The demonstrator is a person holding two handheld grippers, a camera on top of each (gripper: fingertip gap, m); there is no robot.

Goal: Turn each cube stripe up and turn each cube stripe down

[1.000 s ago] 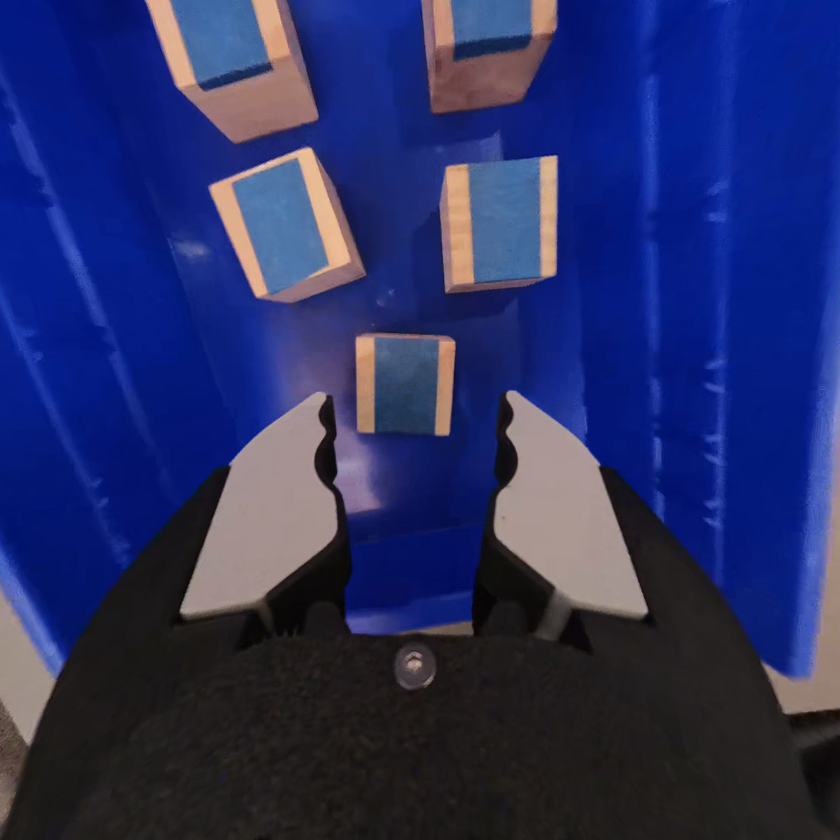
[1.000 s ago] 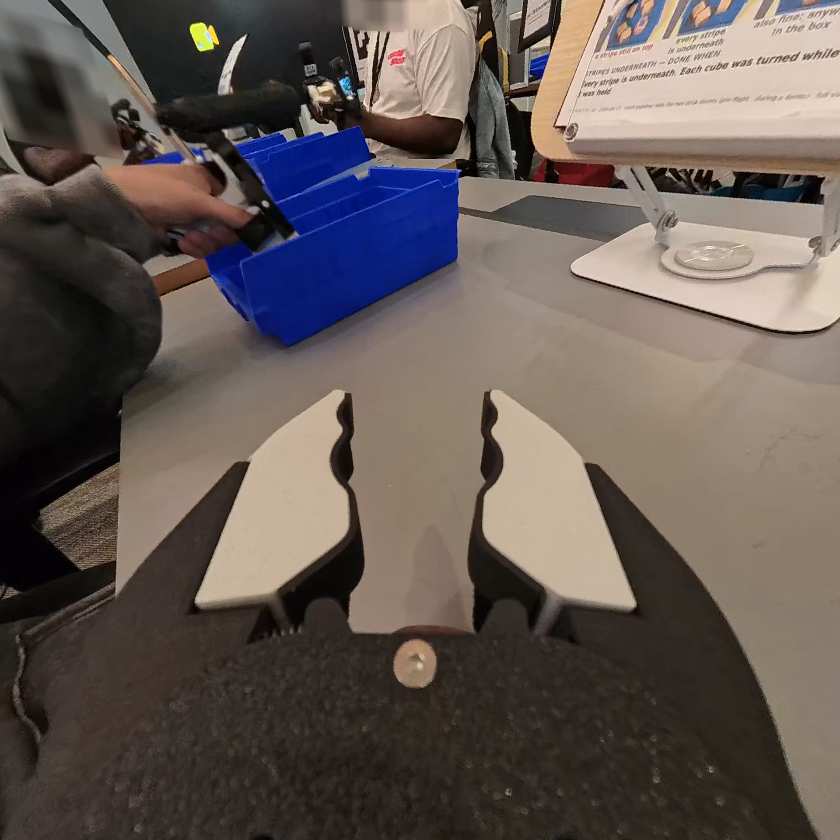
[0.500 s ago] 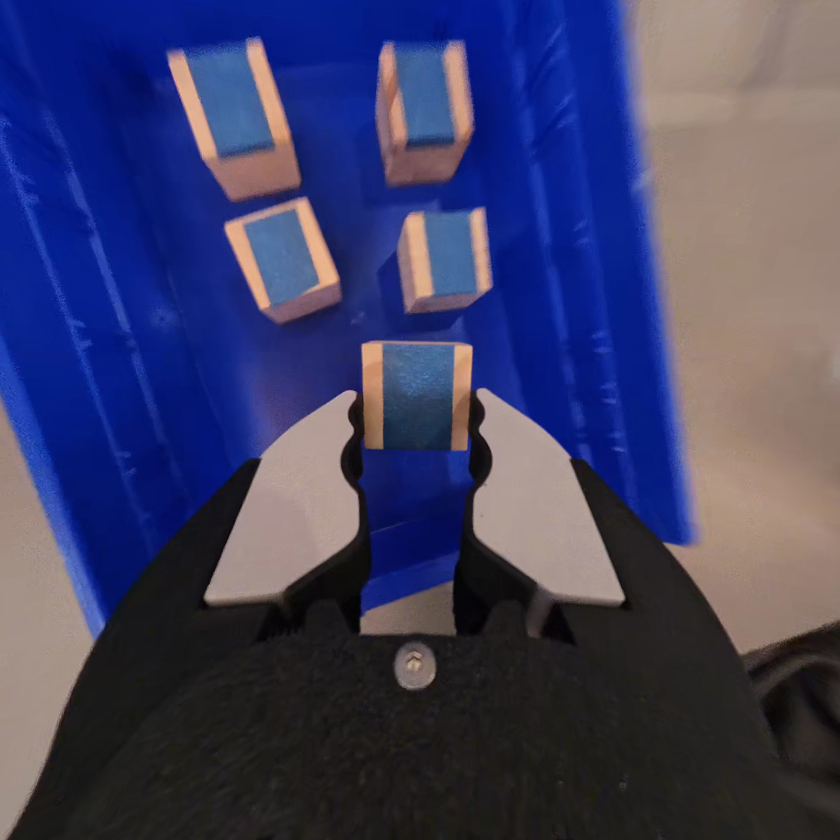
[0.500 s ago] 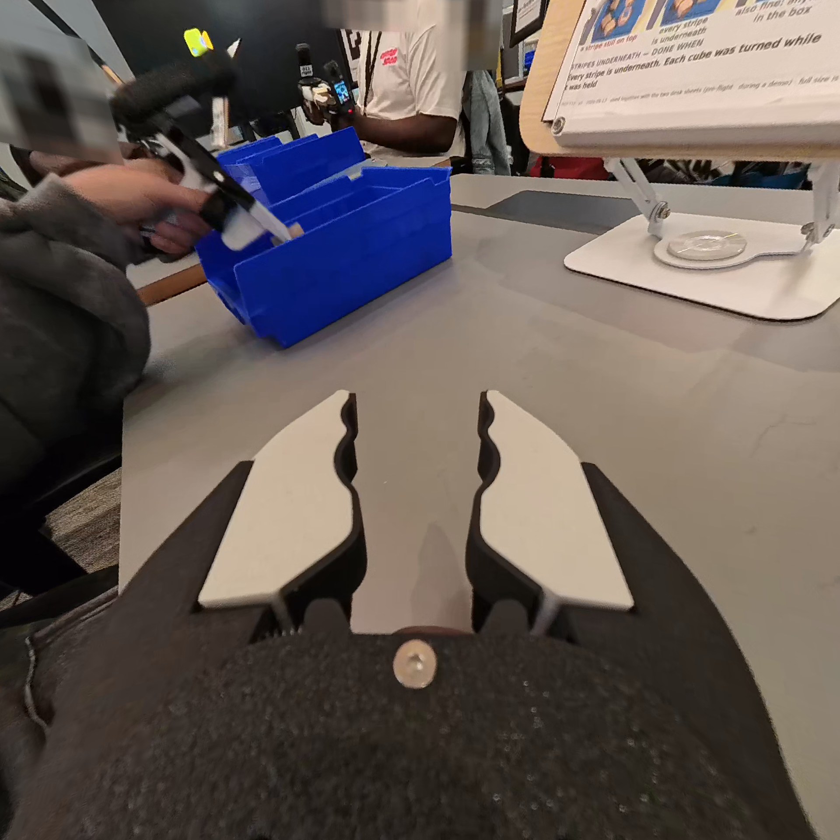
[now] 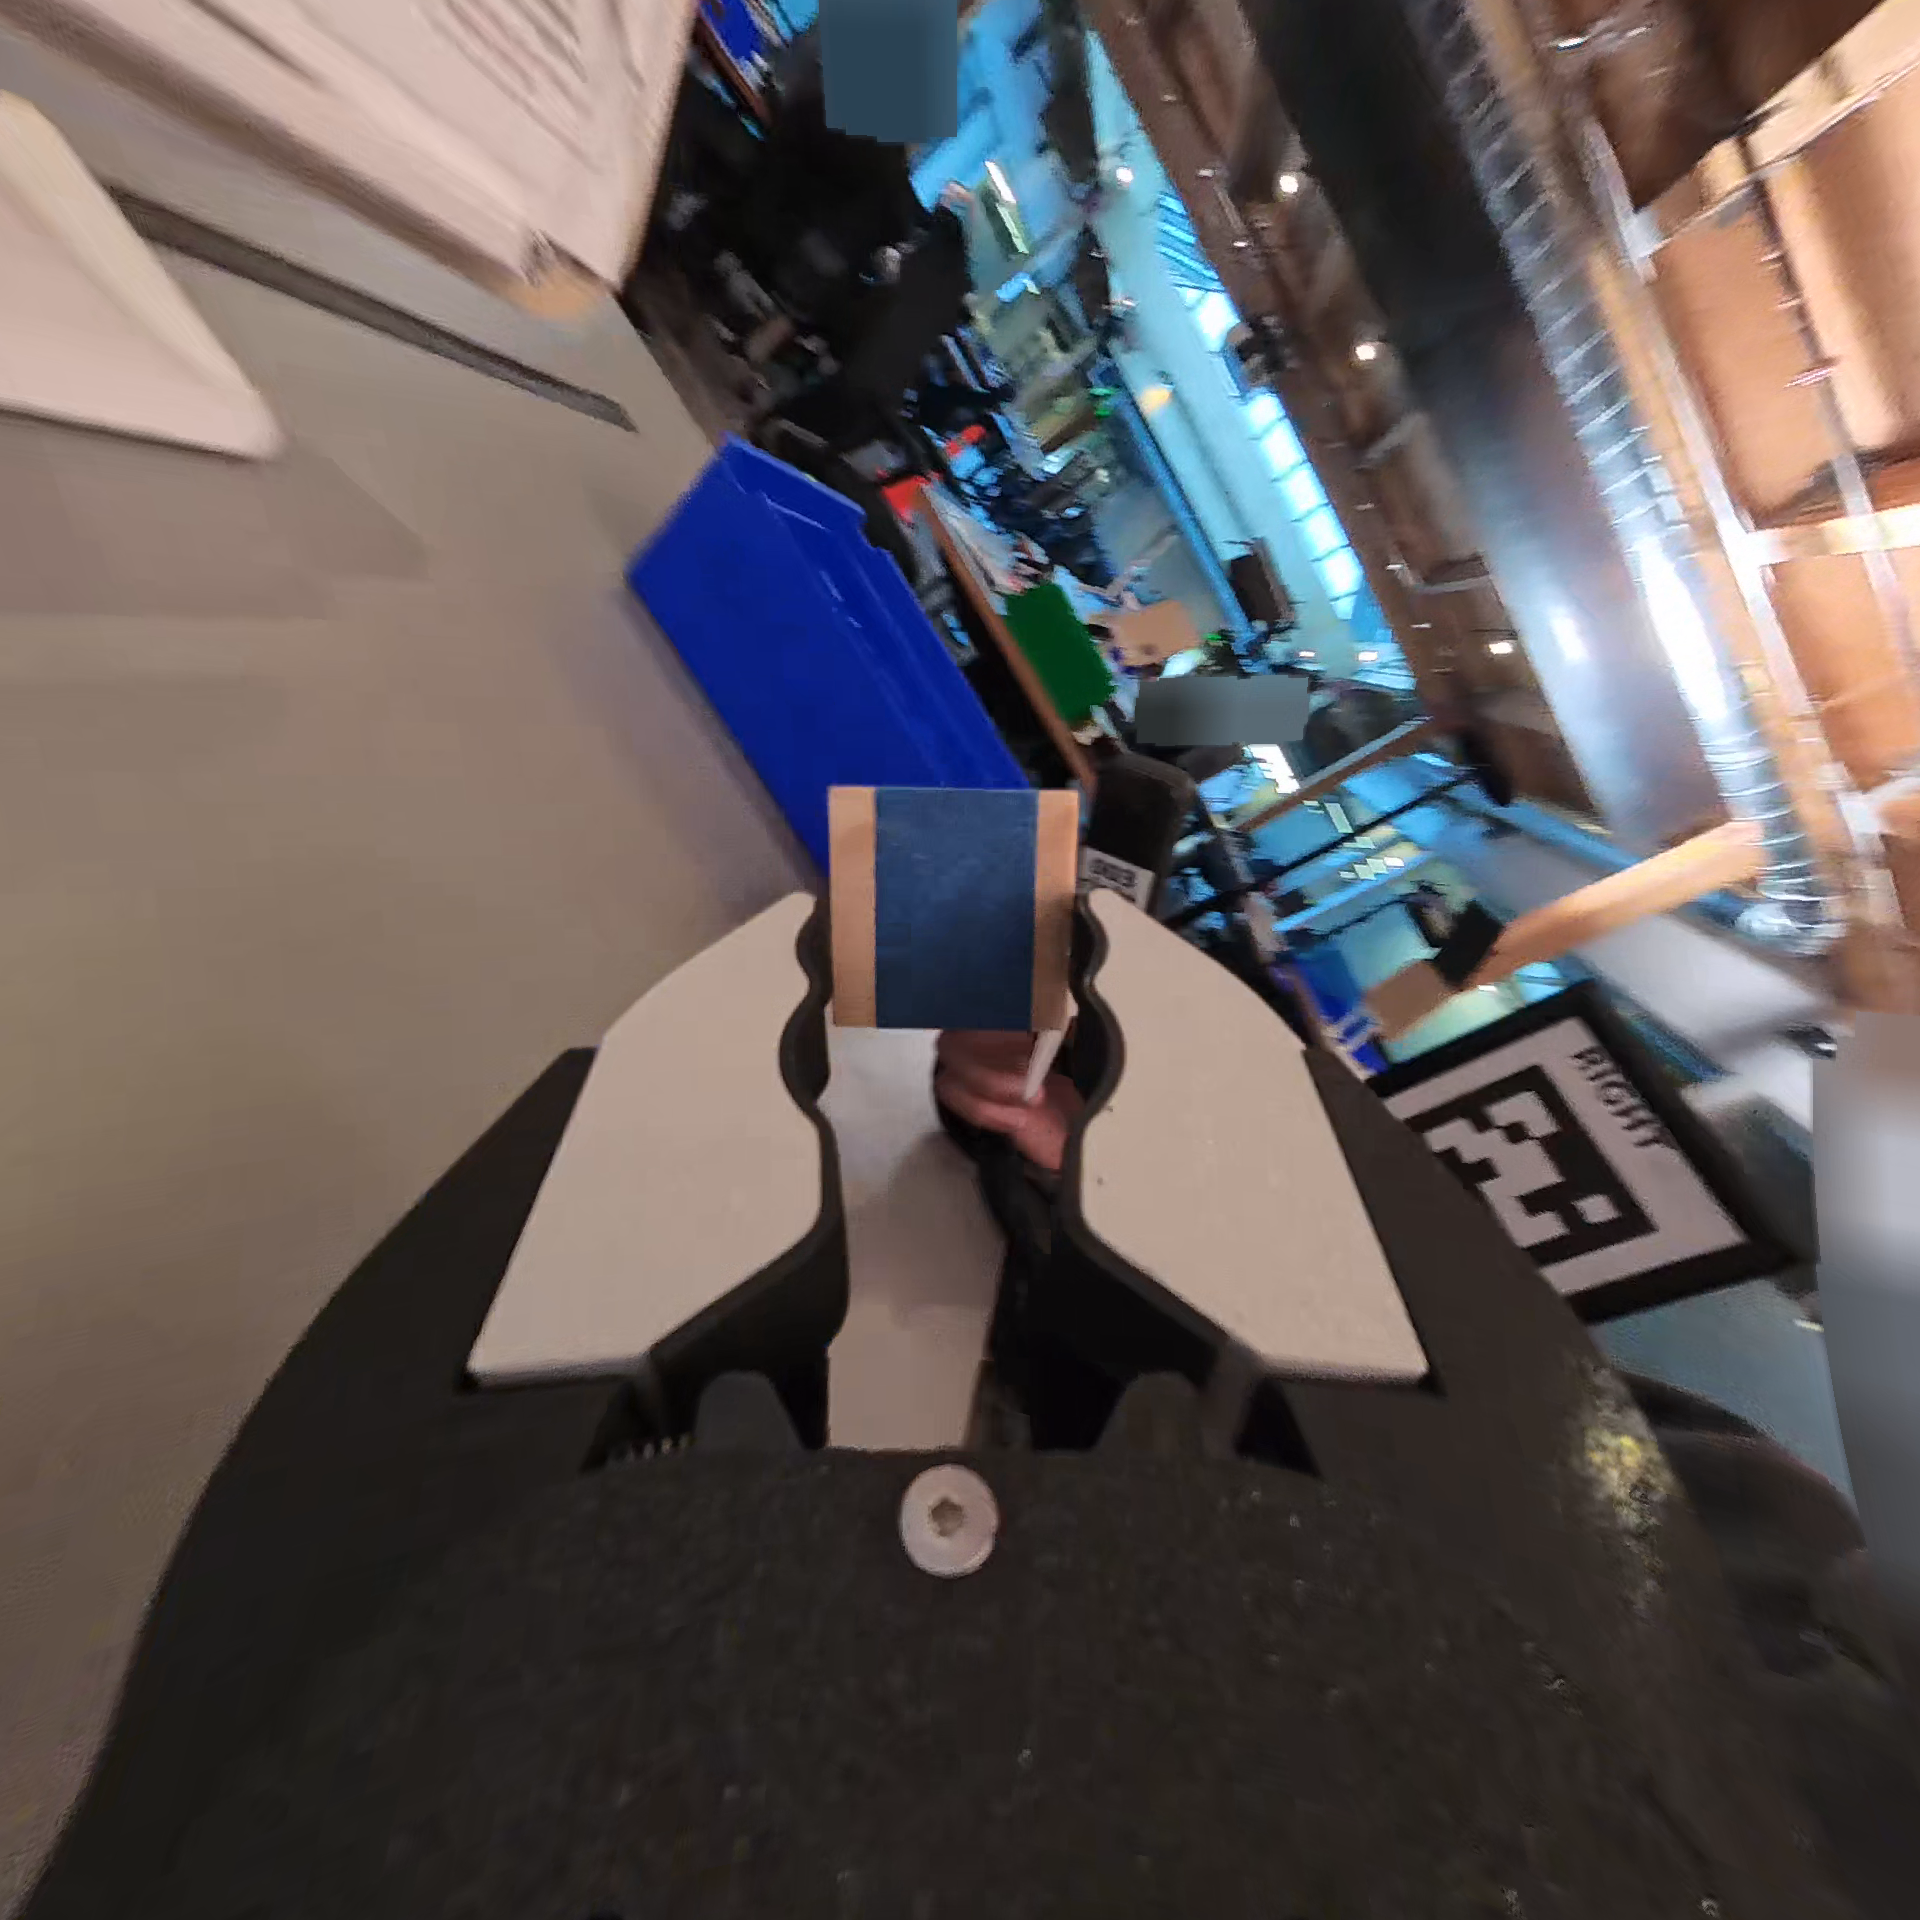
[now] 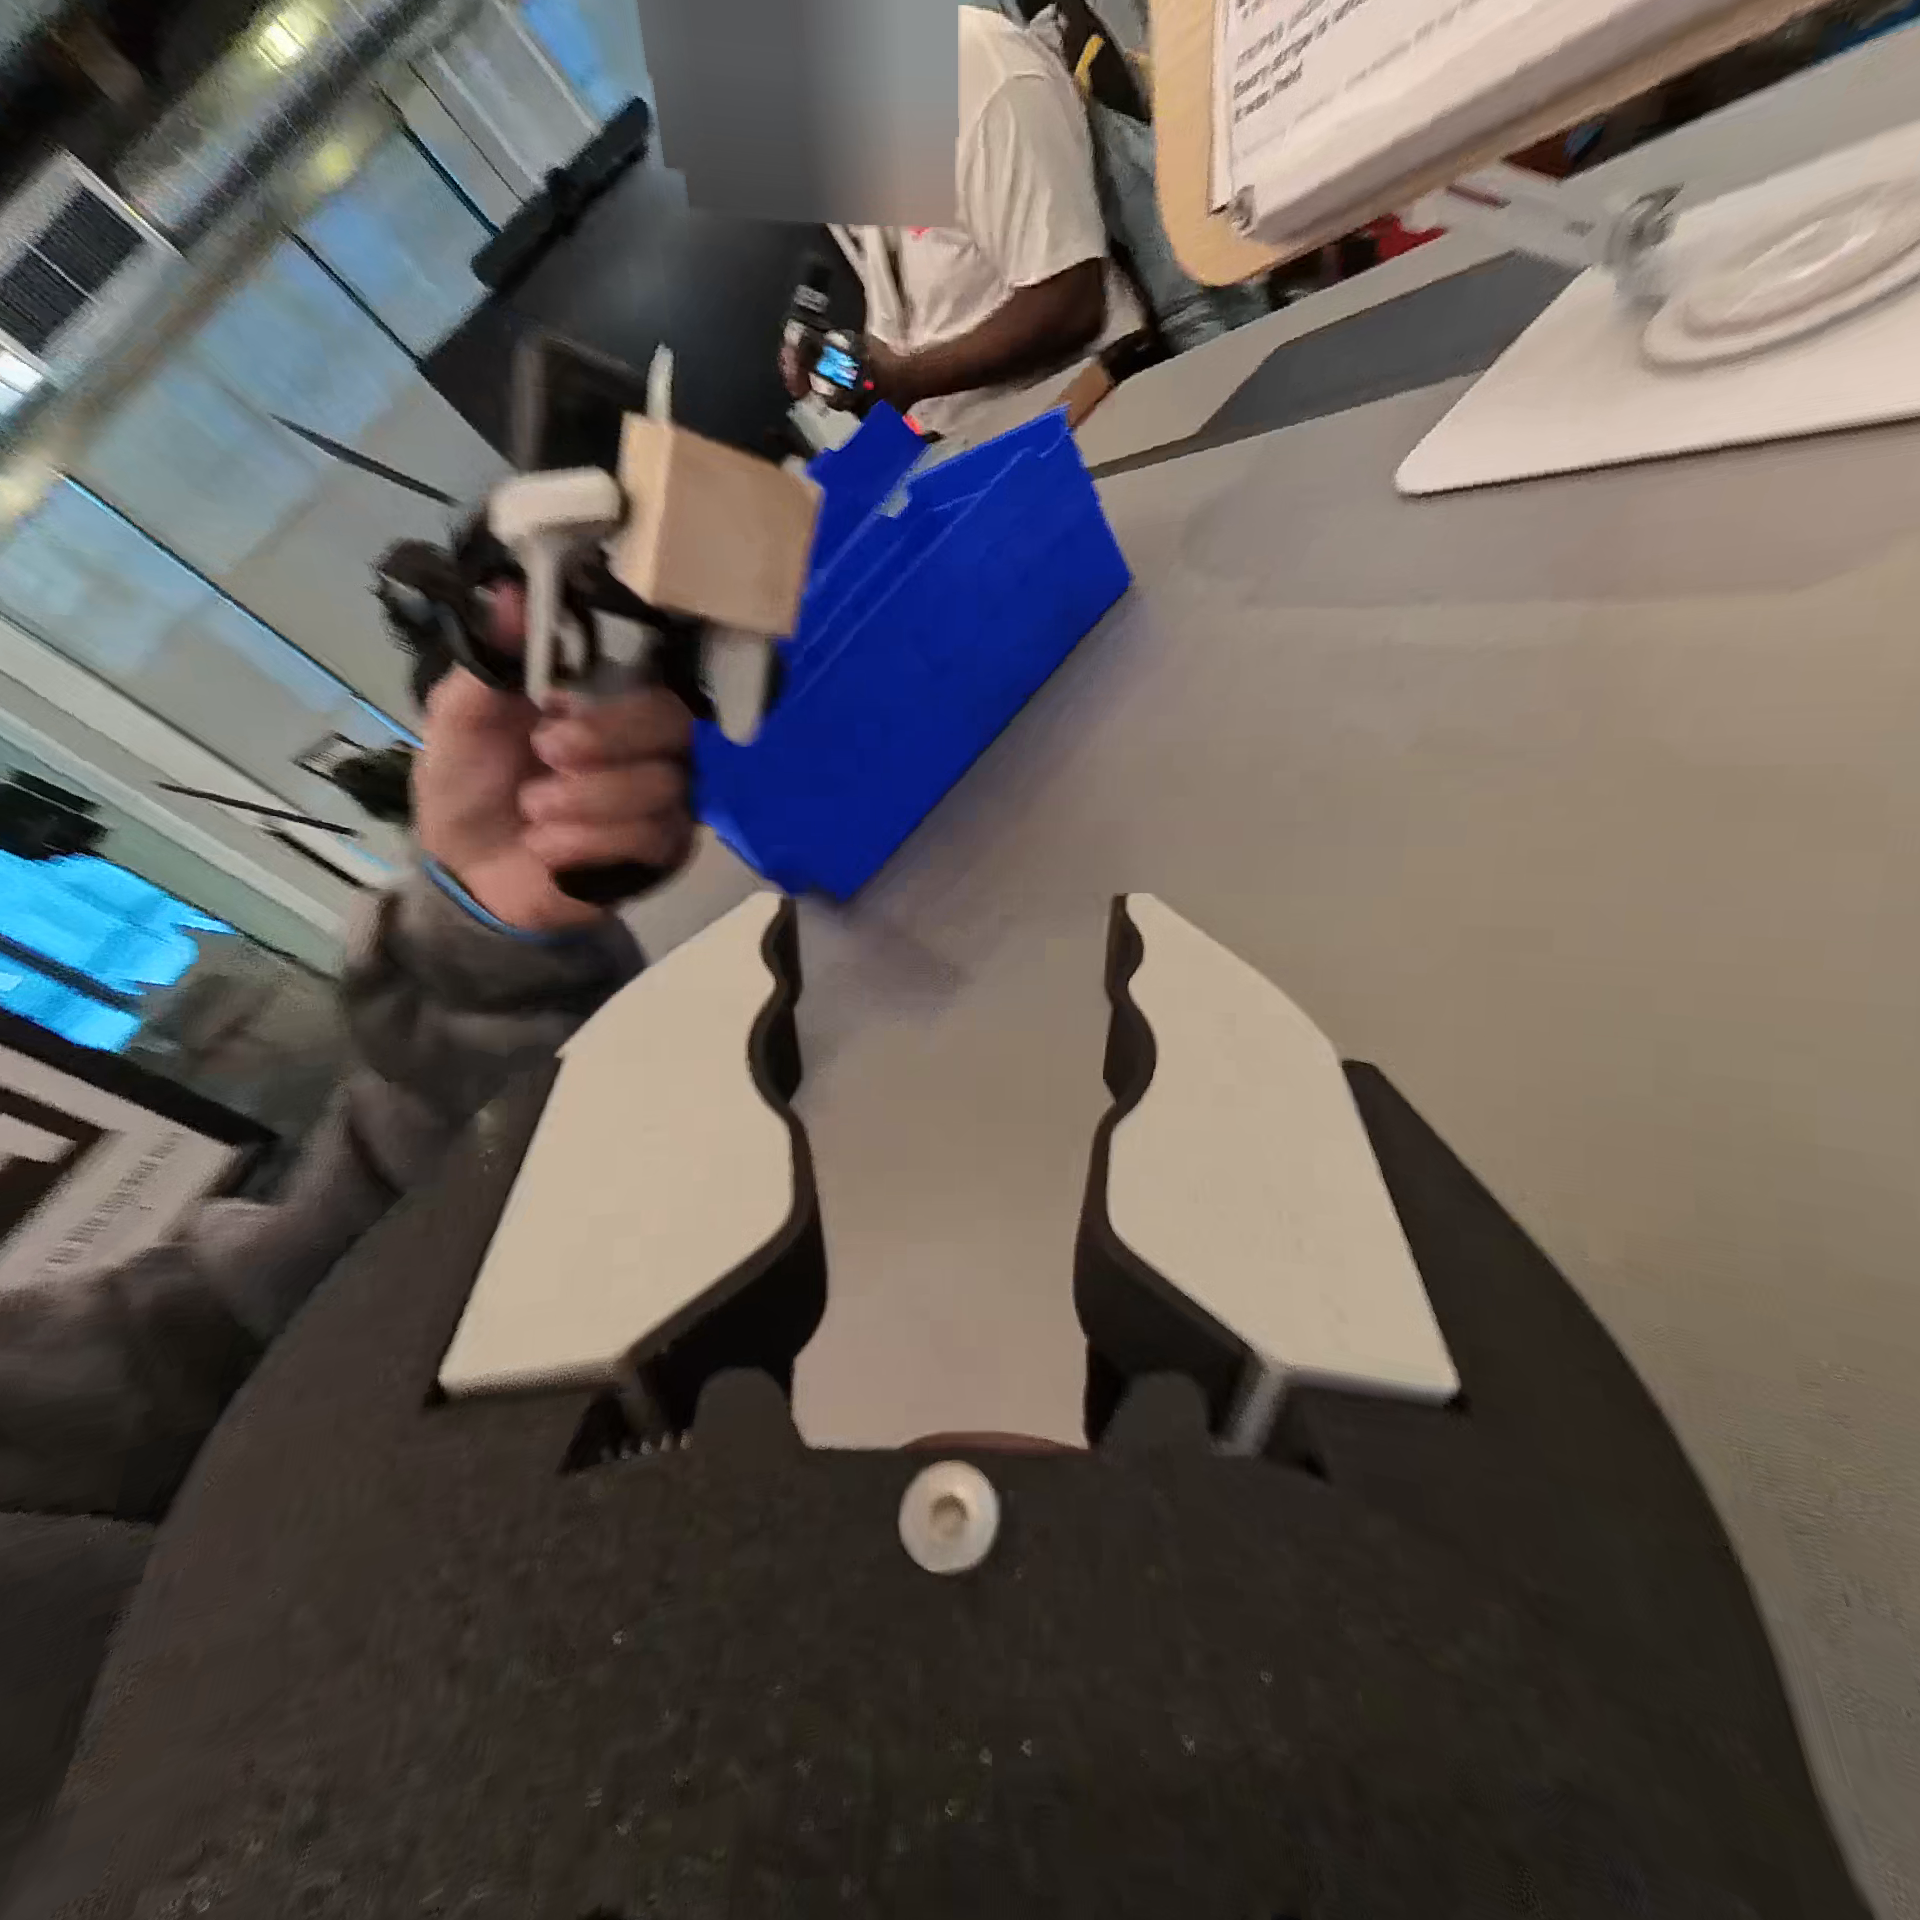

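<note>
My left gripper [image 5: 951, 935] is shut on a wooden cube [image 5: 953, 907] with a blue stripe that faces the camera. The gripper is rolled on its side and held in the air, away from the blue bin [image 5: 810, 665]. In the right wrist view the same cube [image 6: 712, 530] shows plain wood between the left gripper's fingers [image 6: 743, 675], in front of the blue bin [image 6: 914, 665]. My right gripper [image 6: 951, 935] is open and empty above the grey table [image 6: 1455, 831]. The other cubes in the bin are hidden.
A white stand base [image 6: 1714, 343] with an instruction board [image 6: 1403, 114] stands at the table's far right. A person in a white shirt [image 6: 1018, 197] is behind the bin. A hand [image 6: 551, 769] holds the left gripper. A marker tag [image 5: 1538, 1153] on the right gripper shows.
My left gripper shut on the nearest cube, lifted it out of the bin and rolled on its side. My right gripper tilted and moved closer to the bin, still open.
</note>
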